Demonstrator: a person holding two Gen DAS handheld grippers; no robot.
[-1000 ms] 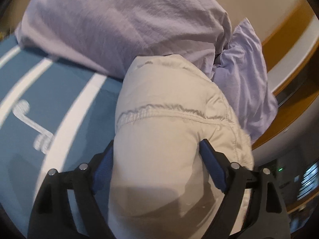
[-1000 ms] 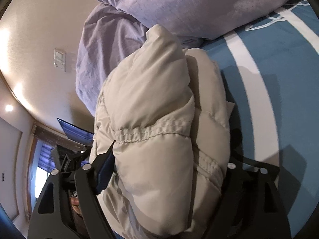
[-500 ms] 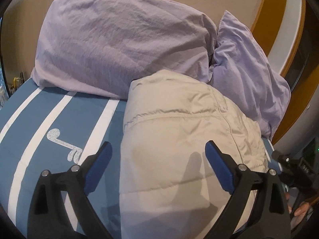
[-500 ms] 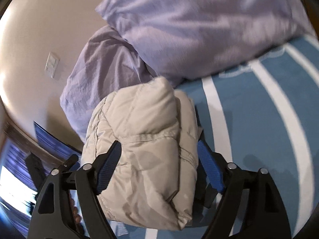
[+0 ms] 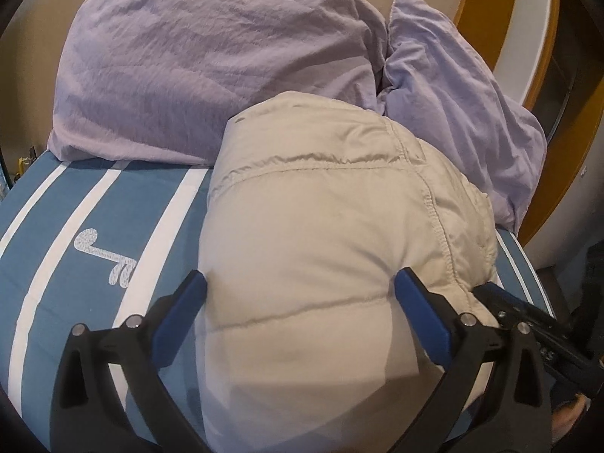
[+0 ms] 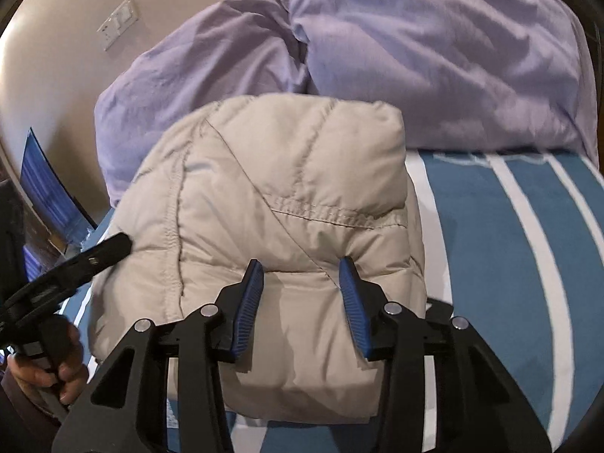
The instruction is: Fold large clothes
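Observation:
A folded beige puffer jacket [image 5: 313,226] [image 6: 271,196] lies as a thick bundle on the blue bed cover with white stripes [image 5: 94,204] [image 6: 490,245]. My left gripper [image 5: 301,277] straddles its near end, jaws opening wide, with the blue pads [image 5: 181,302] beside the bundle and not squeezing it. My right gripper [image 6: 301,262] is over the jacket's other side with its jaws closing. Its fingertips [image 6: 345,264] dent the padding, and jacket lies between them unclamped. Each view shows the other gripper at its edge, held in a hand [image 6: 56,370].
Two lavender pillows [image 5: 211,64] [image 5: 453,105] lean against the beige wall right behind the jacket. A light switch [image 6: 119,22] is on that wall. Wooden trim [image 5: 487,7] curves past the bed's corner. Bare striped cover stretches beside the bundle.
Both grippers have let go of the bundle and drawn back from it. The left jaws spread wider; the right jaws narrowed. The jacket now rests on the bed below the pillows.

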